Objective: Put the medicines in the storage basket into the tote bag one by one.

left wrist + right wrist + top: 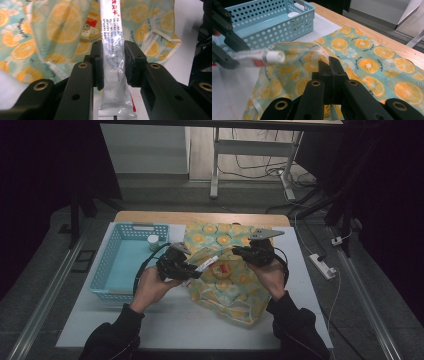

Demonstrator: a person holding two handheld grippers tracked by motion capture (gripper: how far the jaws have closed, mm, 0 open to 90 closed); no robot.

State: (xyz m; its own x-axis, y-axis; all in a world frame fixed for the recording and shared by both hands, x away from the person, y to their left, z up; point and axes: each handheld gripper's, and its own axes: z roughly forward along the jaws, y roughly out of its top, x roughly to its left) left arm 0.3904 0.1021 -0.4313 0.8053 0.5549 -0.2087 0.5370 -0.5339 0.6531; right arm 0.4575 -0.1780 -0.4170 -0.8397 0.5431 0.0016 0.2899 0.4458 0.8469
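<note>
Left gripper [113,62] pinches tube [113,50] at bag [235,285] mouth; right gripper [332,67] clamps bag rim, basket [117,265] just beside.

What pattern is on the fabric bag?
Orange slices on pale teal bag; clearest in right gripper view.

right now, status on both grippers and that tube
Left gripper shut on the white tube, cap end toward the bag mouth. Right gripper shut on the citrus-print bag edge. Nothing in the way.

tube [114,50]: glossy plastic | bag [372,57]: soft printed cloth | basket [274,25]: perforated matt plastic | table [200,217]: wood edge
</note>
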